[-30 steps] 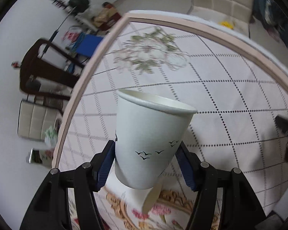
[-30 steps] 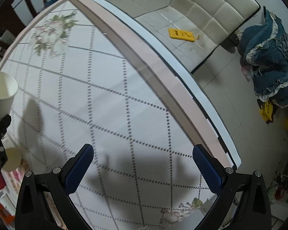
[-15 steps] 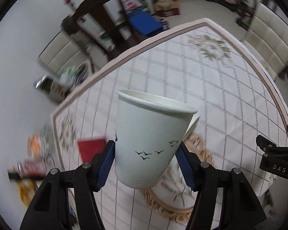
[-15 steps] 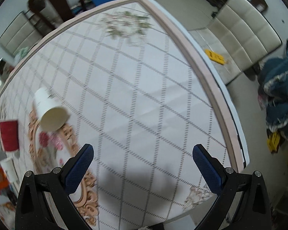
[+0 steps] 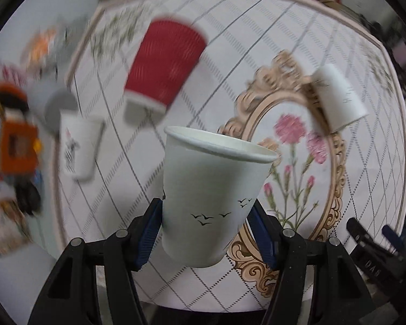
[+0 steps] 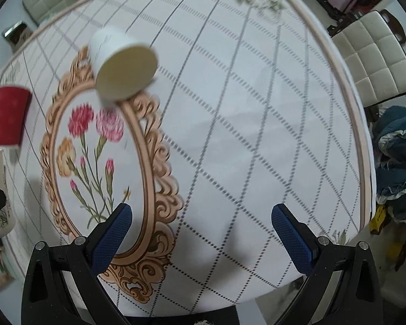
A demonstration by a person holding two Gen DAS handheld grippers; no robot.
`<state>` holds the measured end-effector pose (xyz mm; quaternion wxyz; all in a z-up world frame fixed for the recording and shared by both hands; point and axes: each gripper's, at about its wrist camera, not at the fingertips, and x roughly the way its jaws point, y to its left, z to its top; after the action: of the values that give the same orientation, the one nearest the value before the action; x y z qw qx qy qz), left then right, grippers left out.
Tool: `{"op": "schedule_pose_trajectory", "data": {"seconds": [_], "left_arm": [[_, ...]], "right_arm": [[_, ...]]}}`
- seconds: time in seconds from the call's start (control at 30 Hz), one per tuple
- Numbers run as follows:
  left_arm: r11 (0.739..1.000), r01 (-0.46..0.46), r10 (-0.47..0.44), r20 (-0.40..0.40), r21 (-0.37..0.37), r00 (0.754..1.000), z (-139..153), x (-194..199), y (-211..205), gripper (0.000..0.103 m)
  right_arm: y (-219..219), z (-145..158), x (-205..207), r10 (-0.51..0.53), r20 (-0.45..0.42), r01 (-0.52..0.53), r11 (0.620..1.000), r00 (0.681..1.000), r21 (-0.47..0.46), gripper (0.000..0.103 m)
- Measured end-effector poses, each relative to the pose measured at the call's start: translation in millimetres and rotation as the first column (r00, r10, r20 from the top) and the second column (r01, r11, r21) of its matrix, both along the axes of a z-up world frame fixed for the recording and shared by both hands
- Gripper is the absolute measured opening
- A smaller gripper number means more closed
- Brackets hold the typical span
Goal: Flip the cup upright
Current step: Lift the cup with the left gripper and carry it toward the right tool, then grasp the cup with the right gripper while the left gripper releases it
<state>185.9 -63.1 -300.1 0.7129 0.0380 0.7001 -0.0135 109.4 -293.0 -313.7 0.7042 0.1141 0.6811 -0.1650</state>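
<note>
A light, easily crushed paper cup (image 5: 213,197) is being gripped low on its wall, probably gently, by the left claw (image 5: 207,233), at lower centre of the frame, while the right claw (image 6: 201,233) is being held wide open.

light: soft, even | motion blur: heavy, left view | edges: fisheye-bent

A table (image 6: 257,135) under a white cloth with dotted diamond lines and an ornate flower medallion (image 6: 100,162) lies ahead of the right claw (image 6: 200,233). A white paper cup (image 6: 121,65) lies on its side at the medallion's far rim, ahead-left of that claw. A red ribbed cup (image 6: 9,119) stands rim-down, far left.
</note>
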Motion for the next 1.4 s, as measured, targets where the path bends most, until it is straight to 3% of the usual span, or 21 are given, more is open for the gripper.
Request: {"op": "schedule_pose_trajectory", "data": {"seconds": [0.27, 0.67, 0.7, 0.73, 0.8, 0.9, 1.2, 1.4], "left_arm": [[0.983, -0.155, 0.141, -0.139, -0.097, 0.98, -48.4, -7.4, 12.4, 0.06], [0.983, -0.143, 0.124, -0.162, -0.111, 0.979, -74.6, -7.4, 9.7, 0.062], [0.985, -0.136, 0.118, -0.161, -0.106, 0.98, -75.7, -7.1, 9.2, 0.063], [0.987, -0.128, 0.111, -0.16, -0.1, 0.981, -77.0, -6.6, 8.9, 0.073], [0.99, -0.114, 0.101, -0.149, -0.08, 0.984, -75.7, -3.4, 4.6, 0.089], [0.993, -0.098, 0.088, -0.137, -0.064, 0.987, -70.9, 7.3, -4.6, 0.098], [0.996, -0.083, 0.079, -0.105, -0.036, 0.991, -64.3, 3.2, -15.9, 0.099], [0.998, -0.066, 0.066, -0.026, -0.021, 0.997, -27.0, -4.2, -6.0, 0.099]], "right_arm": [[18.6, -22.7, 2.0, 0.053, -0.053, -0.054, 0.998, 0.997, -0.034, 0.103], [3.9, -32.8, -1.0, 0.014, -0.064, -0.018, 0.999, 0.998, -0.051, 0.103], [0.2, -33.1, -1.0, 0.011, -0.066, -0.015, 0.999, 0.998, -0.051, 0.103], [-6.7, -33.3, -2.2, 0.009, -0.067, -0.013, 0.999, 0.998, -0.05, 0.103], [-11.8, -34.1, -3.5, 0.003, -0.067, -0.006, 0.999, 0.998, -0.048, 0.103], [-19.5, -36.0, -5.6, 0.0, -0.068, -0.003, 0.999, 0.998, -0.047, 0.103], [-29.1, -40.9, -11.0, 0.002, -0.07, -0.006, 0.999, 0.998, -0.048, 0.103], [-26.2, -37.5, -12.5, 0.002, -0.057, -0.005, 0.999, 0.998, -0.04, 0.103]]}}
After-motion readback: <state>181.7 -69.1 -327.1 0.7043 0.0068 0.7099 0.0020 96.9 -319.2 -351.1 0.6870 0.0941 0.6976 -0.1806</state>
